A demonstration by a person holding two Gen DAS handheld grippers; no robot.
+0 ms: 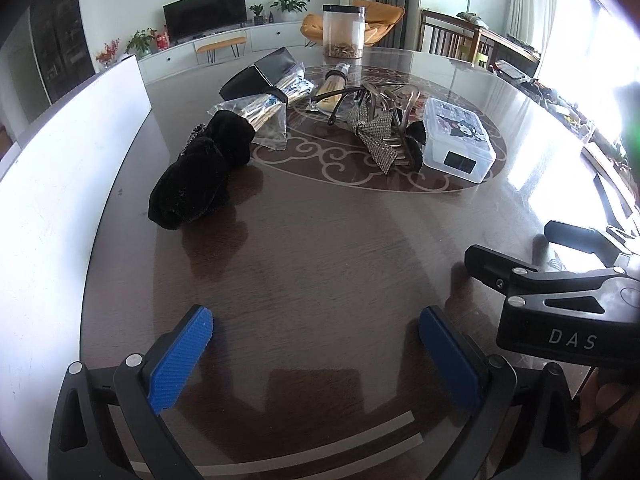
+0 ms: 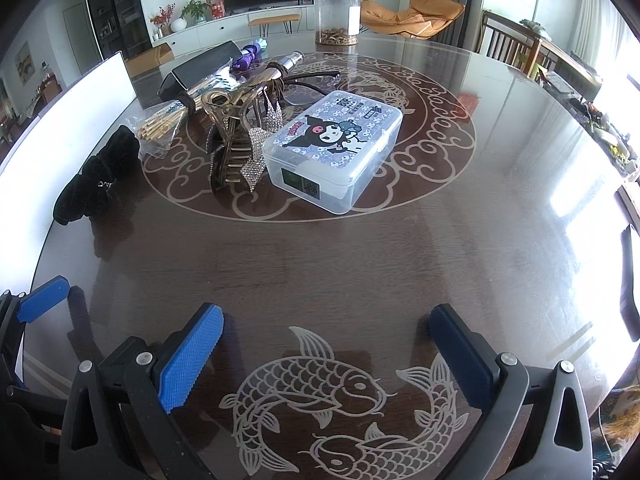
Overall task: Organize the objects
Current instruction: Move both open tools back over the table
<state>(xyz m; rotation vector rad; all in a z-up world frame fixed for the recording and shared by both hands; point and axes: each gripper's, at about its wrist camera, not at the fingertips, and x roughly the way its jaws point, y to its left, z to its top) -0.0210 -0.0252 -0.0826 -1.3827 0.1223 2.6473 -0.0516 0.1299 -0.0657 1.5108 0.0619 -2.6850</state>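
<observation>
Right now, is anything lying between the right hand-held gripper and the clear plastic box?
No. In the right wrist view, only bare tabletop separates the right hand-held gripper from the clear plastic box.

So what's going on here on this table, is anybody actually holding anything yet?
Not yet. A person holds a gripper in each hand over the dark round table; the left gripper and right gripper are both open with nothing between their fingers. The clutter sits untouched further back: a clear plastic box with its lid on, a hair claw clip, a black velvet pouch and a packet of sticks.
</observation>
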